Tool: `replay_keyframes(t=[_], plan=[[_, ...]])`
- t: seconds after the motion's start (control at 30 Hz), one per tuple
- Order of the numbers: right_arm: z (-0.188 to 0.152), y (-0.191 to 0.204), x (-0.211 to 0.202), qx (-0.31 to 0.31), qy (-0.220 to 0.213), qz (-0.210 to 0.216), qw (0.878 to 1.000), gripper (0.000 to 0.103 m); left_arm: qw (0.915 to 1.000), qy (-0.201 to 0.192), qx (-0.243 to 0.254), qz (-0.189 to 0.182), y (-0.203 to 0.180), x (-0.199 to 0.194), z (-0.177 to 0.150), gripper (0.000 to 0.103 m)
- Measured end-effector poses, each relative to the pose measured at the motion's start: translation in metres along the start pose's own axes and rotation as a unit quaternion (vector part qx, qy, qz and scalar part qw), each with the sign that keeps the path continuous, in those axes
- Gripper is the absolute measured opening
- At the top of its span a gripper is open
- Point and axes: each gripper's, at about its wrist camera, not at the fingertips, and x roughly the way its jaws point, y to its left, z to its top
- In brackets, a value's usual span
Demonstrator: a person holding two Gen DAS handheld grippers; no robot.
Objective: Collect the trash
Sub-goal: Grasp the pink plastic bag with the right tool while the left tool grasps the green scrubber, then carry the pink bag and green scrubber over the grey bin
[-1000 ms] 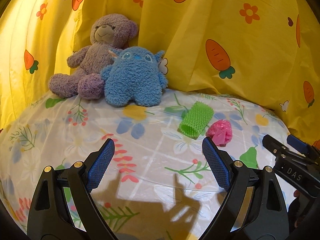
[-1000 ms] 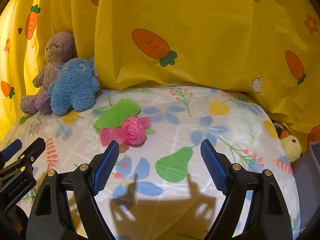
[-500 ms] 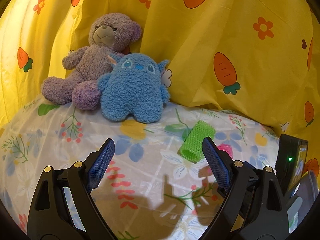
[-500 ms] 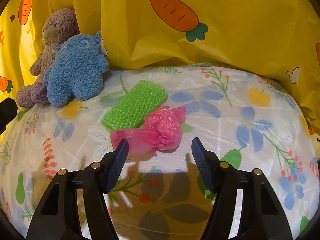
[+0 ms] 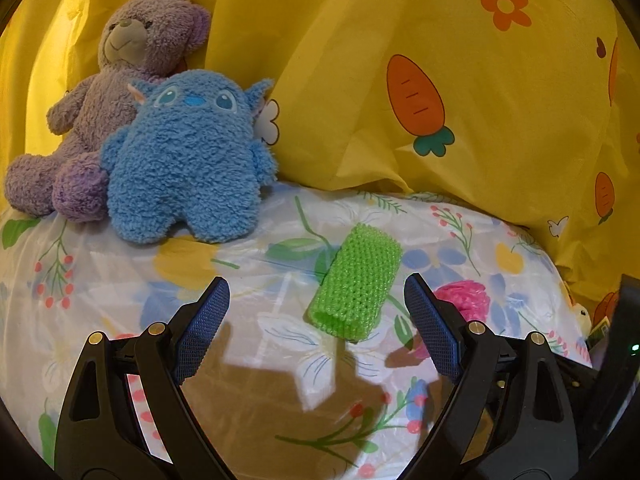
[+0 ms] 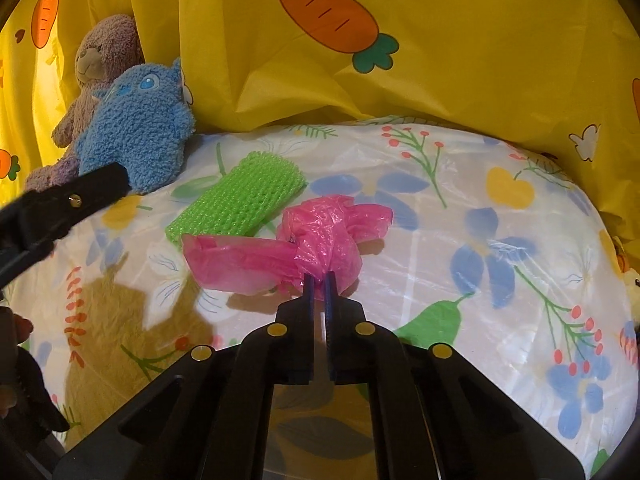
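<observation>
Right two-finger black gripper with blue pads [image 6: 319, 280]: clenched on the near edge of a crumpled pink plastic bag [image 6: 320, 236], pads pinching thin film with only a sliver between them. Pink bag lying on the glossy white floral plastic sheet [image 6: 460, 208], knotted bulk just ahead of the fingertips, a flat tail spread toward the left. Touching that tail's far edge, or overlapping it, a bright green foam mesh sleeve [image 6: 240, 198], lying flat and angled away toward the plush toys.

Left black gripper with blue textured pads [image 5: 316, 318]: released, jaws spread wide, hovering low over the floral sheet [image 5: 100, 280]. Green mesh sleeve [image 5: 358, 284] between the two pads and a little beyond them, open end facing the camera, touching neither pad. Pink bag [image 5: 466, 300] partly hidden behind the right-hand pad.

At the back left, fluffy blue plush monster [image 5: 184, 160] leaning against a purple teddy bear [image 5: 120, 80], both set against a yellow carrot-print curtain [image 5: 440, 60]. Small yellow chick toy [image 6: 632, 280] at the sheet's right edge.
</observation>
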Motion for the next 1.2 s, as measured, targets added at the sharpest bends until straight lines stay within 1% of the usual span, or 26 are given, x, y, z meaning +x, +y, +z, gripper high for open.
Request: replay_keyframes(t=[0.07,0.17,0.23,0.33,0.37,0.4,0.47,0.53,0.6,0.63,0.67,0.77,0.9,1.07,1.13,1.2], plan=[[0.001,-0.012,-0.011,0.004,-0.014,-0.006,1.000,0.006,0.9998,0.010,0.018,0.006,-0.007,0.012,-0.003,0.087],[-0.001,-0.028,-0.027,0.010,-0.029,-0.010,0.999,0.005,0.9987,0.034,0.036,0.006,-0.013,0.032,-0.007,0.081],[-0.004,-0.036,-0.035,0.010,-0.035,-0.014,0.999,0.005,0.9978,0.057,0.035,0.000,-0.014,0.045,-0.008,0.076],[-0.009,-0.046,-0.043,0.011,-0.040,-0.018,0.999,0.005,0.9964,0.077,0.032,-0.011,-0.014,0.059,-0.011,0.068],[-0.010,-0.049,-0.045,0.012,-0.042,-0.020,0.999,0.005,0.9959,0.085,0.028,-0.016,-0.014,0.063,-0.013,0.062],[-0.012,-0.051,-0.047,0.012,-0.043,-0.022,0.999,0.005,0.9953,0.092,0.022,-0.022,-0.012,0.066,-0.014,0.054],[-0.014,-0.055,-0.048,0.014,-0.044,-0.024,0.999,0.005,0.9943,0.101,0.011,-0.032,-0.010,0.071,-0.017,0.047],[-0.017,-0.058,-0.049,0.017,-0.043,-0.025,0.999,0.005,0.9944,0.100,0.009,-0.034,-0.008,0.071,-0.019,0.040],[-0.020,-0.060,-0.052,0.018,-0.044,-0.025,0.999,0.005,0.9947,0.094,0.007,-0.042,-0.008,0.069,-0.020,0.024],[-0.021,-0.061,-0.053,0.018,-0.045,-0.026,0.999,0.005,0.9946,0.091,0.004,-0.049,-0.007,0.067,-0.020,0.021],[-0.022,-0.061,-0.055,0.019,-0.046,-0.026,0.998,0.005,0.9946,0.087,0.001,-0.056,-0.007,0.066,-0.019,0.013],[-0.025,-0.064,-0.064,0.024,-0.053,-0.024,0.998,0.005,0.9951,0.074,-0.004,-0.066,-0.008,0.053,-0.020,0.010],[-0.031,-0.066,-0.078,0.028,-0.062,-0.026,0.997,0.005,0.9963,0.050,0.002,-0.070,-0.017,0.029,-0.020,0.010],[-0.042,-0.069,-0.105,0.031,-0.077,-0.027,0.996,0.005,0.9968,0.009,0.030,-0.074,-0.038,-0.014,-0.021,0.010],[-0.048,-0.071,-0.117,0.034,-0.085,-0.028,0.995,0.005,0.9962,-0.011,0.044,-0.074,-0.048,-0.033,-0.024,0.010],[-0.055,-0.073,-0.130,0.037,-0.092,-0.030,0.995,0.005,0.9951,-0.024,0.051,-0.081,-0.057,-0.048,-0.028,0.010]])
